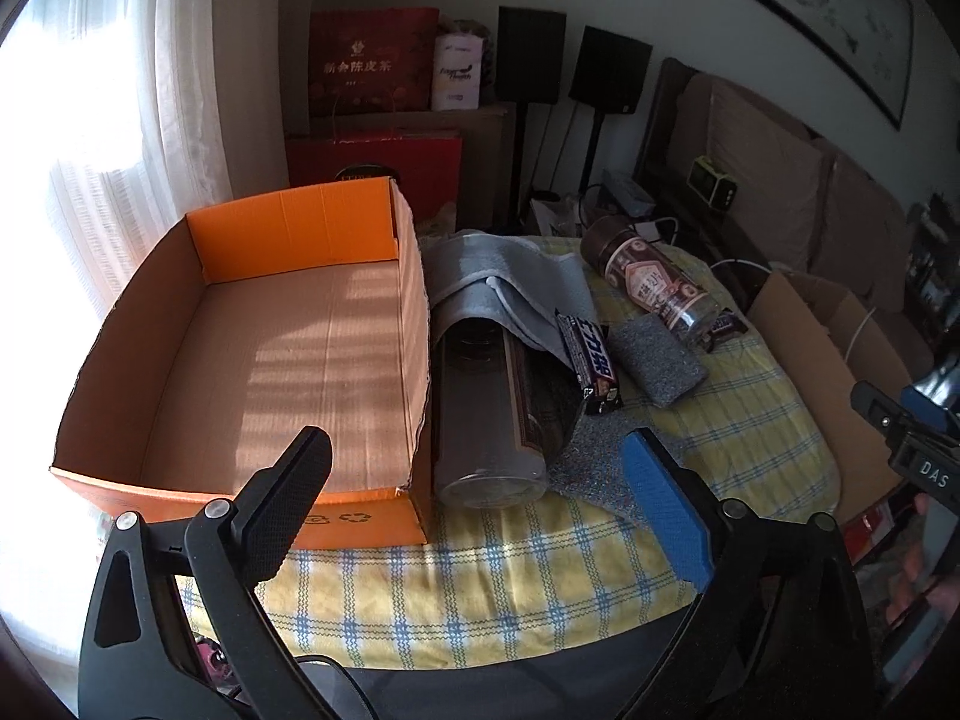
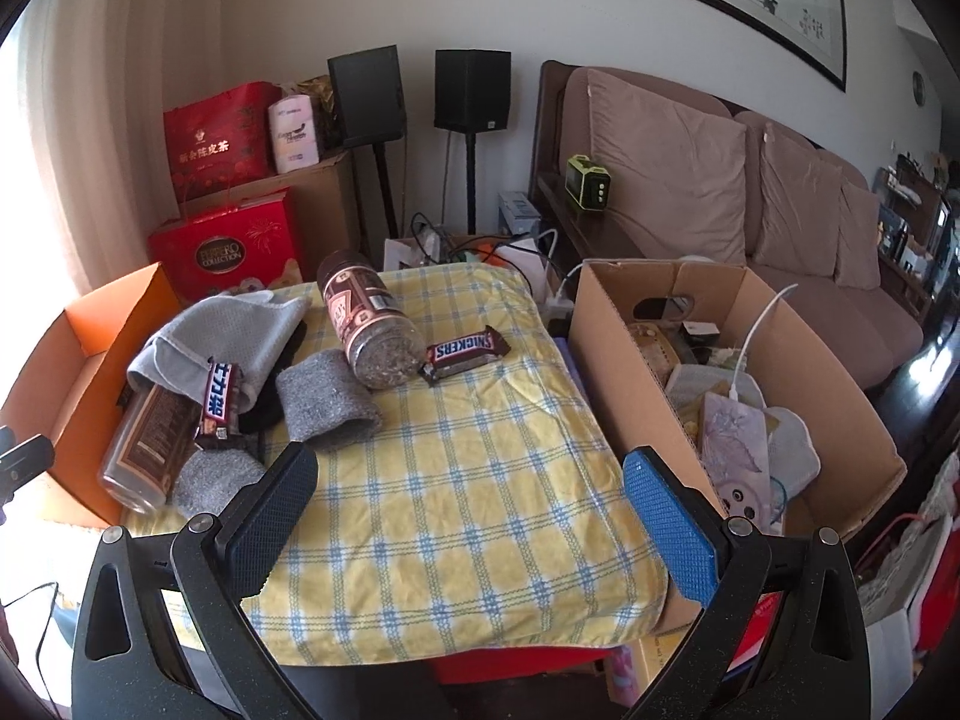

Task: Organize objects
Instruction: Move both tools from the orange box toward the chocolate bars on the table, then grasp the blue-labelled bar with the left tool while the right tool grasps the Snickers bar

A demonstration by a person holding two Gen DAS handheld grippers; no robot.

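- Left tool [image 1: 477, 495]: jaws wide, empty.
- Your nearest item: clear bottle [image 1: 489, 414] at 12 o'clock, long axis pointing away, beside orange box [image 1: 414, 324].
- Right tool [image 2: 471, 507]: wide, empty, farther.

Daylight through the curtain [image 1: 90, 138] at left blows out that edge, striped shadows on the orange box [image 1: 300, 348] floor. Strong fisheye bending and dark corners, centre sharp

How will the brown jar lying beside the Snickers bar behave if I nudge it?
The jar lies on its side, so it will probably roll. The checked cloth beneath looks soft, which may slow it. It seems full, so likely fairly heavy.
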